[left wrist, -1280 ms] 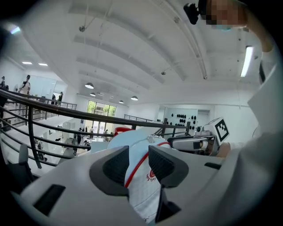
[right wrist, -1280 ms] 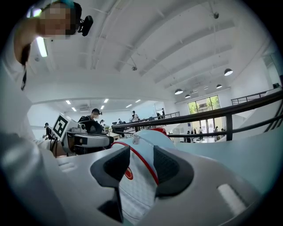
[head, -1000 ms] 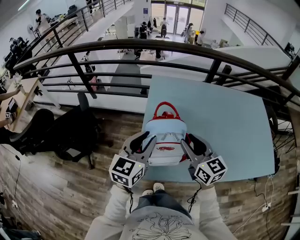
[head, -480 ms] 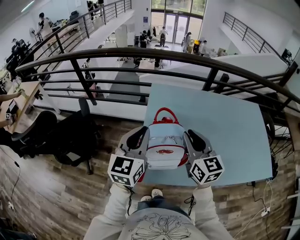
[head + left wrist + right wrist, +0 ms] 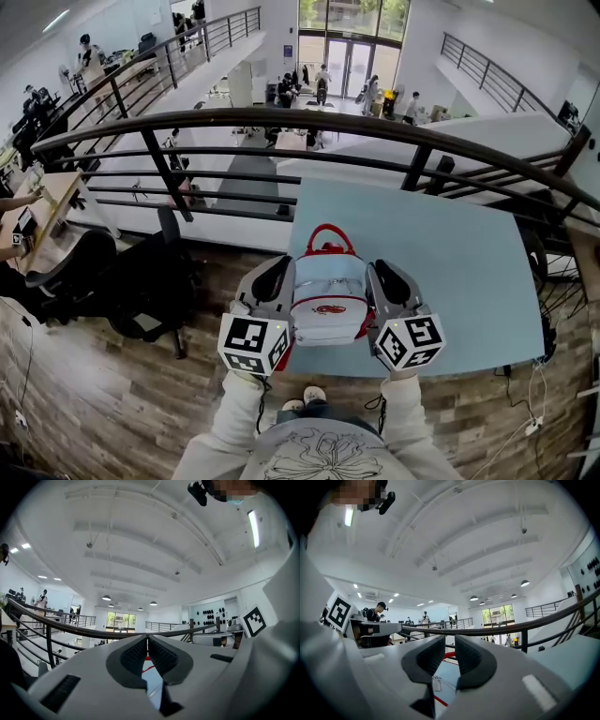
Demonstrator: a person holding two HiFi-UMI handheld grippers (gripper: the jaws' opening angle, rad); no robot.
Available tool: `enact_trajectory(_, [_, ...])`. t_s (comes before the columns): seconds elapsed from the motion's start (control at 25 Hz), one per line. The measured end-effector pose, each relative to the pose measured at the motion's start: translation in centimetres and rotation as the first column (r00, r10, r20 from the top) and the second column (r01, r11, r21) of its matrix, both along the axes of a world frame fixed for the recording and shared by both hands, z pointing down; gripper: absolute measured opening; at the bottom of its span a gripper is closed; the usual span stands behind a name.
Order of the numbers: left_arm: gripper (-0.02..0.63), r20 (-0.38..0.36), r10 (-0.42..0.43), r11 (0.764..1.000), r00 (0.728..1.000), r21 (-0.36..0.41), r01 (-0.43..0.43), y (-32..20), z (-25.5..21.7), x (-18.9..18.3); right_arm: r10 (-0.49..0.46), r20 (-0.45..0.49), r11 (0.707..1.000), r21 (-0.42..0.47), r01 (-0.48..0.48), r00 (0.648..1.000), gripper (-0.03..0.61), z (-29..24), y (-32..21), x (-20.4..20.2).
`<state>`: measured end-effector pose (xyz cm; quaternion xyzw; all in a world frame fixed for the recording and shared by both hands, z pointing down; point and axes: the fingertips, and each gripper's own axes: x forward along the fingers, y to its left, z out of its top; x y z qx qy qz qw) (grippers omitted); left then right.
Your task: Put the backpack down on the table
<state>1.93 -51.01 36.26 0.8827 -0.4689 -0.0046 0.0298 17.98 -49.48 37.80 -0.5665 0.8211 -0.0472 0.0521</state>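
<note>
Backpack (image 5: 328,298) pinched at its sides in the just-closed jaws of left gripper (image 5: 276,279) and right gripper (image 5: 386,279), apparently clear of the worktop (image 5: 459,253) below them; set-down outstanding.

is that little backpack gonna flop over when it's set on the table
Probably soft but not limp: the backpack holds a rounded shape, its red handle arching up. Likely light, being small beside the table. With that bulging body it might tip if stood upright.

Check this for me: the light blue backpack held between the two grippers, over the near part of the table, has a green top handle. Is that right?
Not green: the top handle of the backpack is red, as the head view shows. The rest is right.
</note>
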Motion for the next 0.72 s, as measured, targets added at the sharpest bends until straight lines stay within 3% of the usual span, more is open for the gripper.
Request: enact_trajectory(0.72, [0.011,-0.004,-0.027,1.000,1.000,-0.013,0.027,0.11,0.07,-0.18,0.037,0.015,0.999,0.006,-0.037,0.999,0.065,-0.47,0.19,0.47])
